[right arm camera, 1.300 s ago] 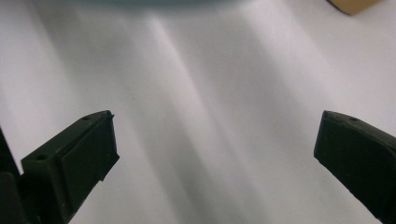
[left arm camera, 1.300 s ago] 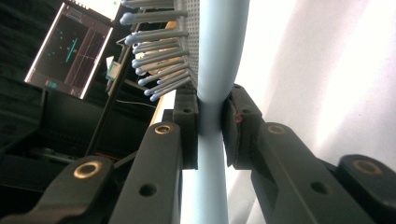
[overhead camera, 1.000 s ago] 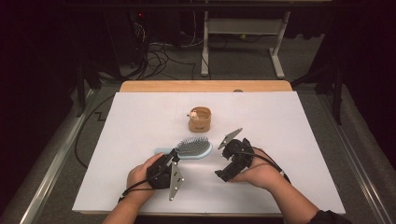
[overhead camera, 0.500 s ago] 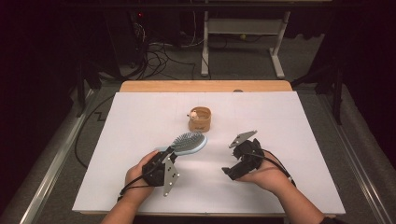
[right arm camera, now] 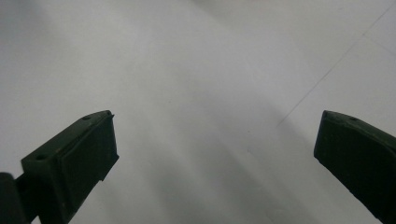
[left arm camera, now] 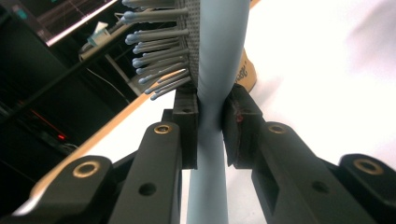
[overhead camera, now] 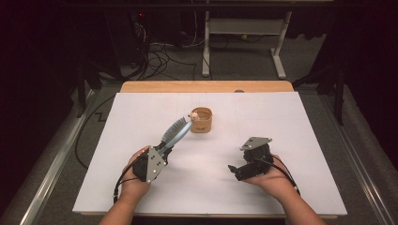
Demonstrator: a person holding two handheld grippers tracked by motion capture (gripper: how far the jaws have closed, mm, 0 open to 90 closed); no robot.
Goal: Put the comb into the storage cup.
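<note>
High view first: the left gripper (overhead camera: 165, 151) is clamped on the handle of a pale blue plastic hairbrush with grey bristles (overhead camera: 175, 132), which is lifted off the white table sheet (overhead camera: 291, 122) and slants up and away from the jaws, its bristled head toward the far side. Just beyond the brush head stands a short round tan wooden cup (overhead camera: 202, 120) with a small peach-coloured ball (overhead camera: 192, 115) at its near rim; whether the brush tip touches them cannot be told. Left gripper view shows both black pads pressed flat against the blue handle (left arm camera: 210, 140), bristles off to the left of the jaws. Well apart to the right, the right gripper (overhead camera: 234, 169) lies low over the sheet, jaws spread wide with nothing between them (right arm camera: 210, 154).
</note>
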